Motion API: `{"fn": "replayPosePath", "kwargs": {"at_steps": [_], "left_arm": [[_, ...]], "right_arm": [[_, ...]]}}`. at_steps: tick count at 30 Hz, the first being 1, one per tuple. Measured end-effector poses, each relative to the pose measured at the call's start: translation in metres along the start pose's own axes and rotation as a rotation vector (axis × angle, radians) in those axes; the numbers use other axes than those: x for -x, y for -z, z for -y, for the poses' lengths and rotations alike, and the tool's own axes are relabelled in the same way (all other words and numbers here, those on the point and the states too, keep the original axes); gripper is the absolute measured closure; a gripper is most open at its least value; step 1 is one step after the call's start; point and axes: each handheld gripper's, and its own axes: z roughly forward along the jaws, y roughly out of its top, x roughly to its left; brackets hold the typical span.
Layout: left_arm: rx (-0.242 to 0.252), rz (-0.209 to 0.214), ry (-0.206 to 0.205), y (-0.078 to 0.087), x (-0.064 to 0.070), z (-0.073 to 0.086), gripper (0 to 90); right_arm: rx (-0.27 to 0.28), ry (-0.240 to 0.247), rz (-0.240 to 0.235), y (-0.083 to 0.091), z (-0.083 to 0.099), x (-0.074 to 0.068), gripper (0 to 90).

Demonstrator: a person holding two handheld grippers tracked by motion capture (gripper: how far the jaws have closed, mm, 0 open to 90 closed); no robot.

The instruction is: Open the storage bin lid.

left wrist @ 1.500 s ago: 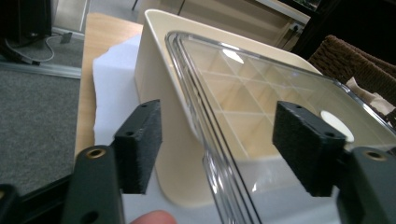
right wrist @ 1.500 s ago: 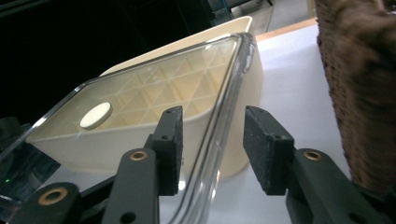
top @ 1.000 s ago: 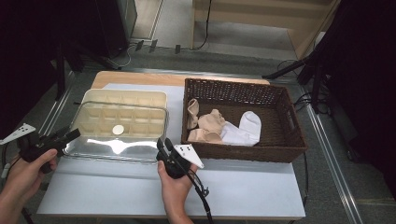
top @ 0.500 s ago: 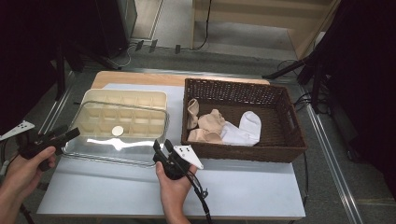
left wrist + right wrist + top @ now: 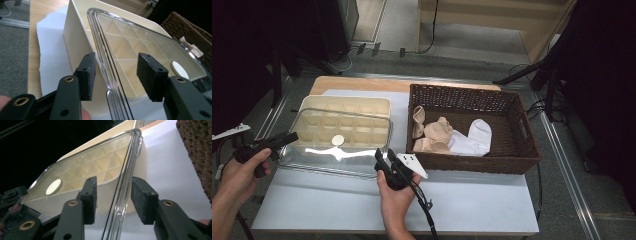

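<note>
Two grippers are held at the near edge of a clear lid point(image 5: 337, 145) that lies on a cream tray point(image 5: 347, 107). The table point(image 5: 472, 202) is covered by a pale sheet, with a strip of bare wood seen along its far side. Grey floor is seen beyond it, crossed by cables and black stand legs, and the room around is dark. A light wooden unit stands at the far right.

The tray, divided into square cells, sits on the left half of the table, its lid bearing a round white disc point(image 5: 338, 140). A brown wicker basket point(image 5: 512, 160) stands just to the right of the tray, with beige cloth pieces point(image 5: 434, 135) and a white sock point(image 5: 474, 137) lying inside.

The left gripper point(image 5: 287, 137) is held at the lid's near left corner; in the left gripper view its jaws are spread, with the lid's rim point(image 5: 105, 62) passing between the pads point(image 5: 88, 72) and no contact made on either side. The right gripper point(image 5: 384, 160) is held at the lid's near right corner, close to the basket's near left corner. In the right gripper view its jaws are likewise spread, with the rim point(image 5: 122, 182) between the pads point(image 5: 91, 195); whether the rim is touched there cannot be told.
</note>
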Motion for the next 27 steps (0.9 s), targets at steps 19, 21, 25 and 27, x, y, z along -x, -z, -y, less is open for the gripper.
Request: {"fn": "replayPosePath", "kwargs": {"at_steps": [19,21,25,27], "left_arm": [[0.053,-0.007,-0.015,0.021,0.007,0.01,64.2],[0.062,-0.004,-0.012,0.024,0.009,0.009,64.8],[0.08,-0.003,-0.007,0.029,0.013,0.012,65.3],[0.077,-0.003,-0.012,0.03,0.015,0.014,65.4]], "right_arm": [[-0.02,0.01,0.01,0.006,-0.002,0.002,72.1],[-0.024,0.007,0.009,0.007,-0.003,0.002,73.0],[-0.028,0.015,0.011,0.007,-0.003,0.003,73.6],[-0.027,0.013,0.014,0.008,-0.003,0.003,74.3]]}}
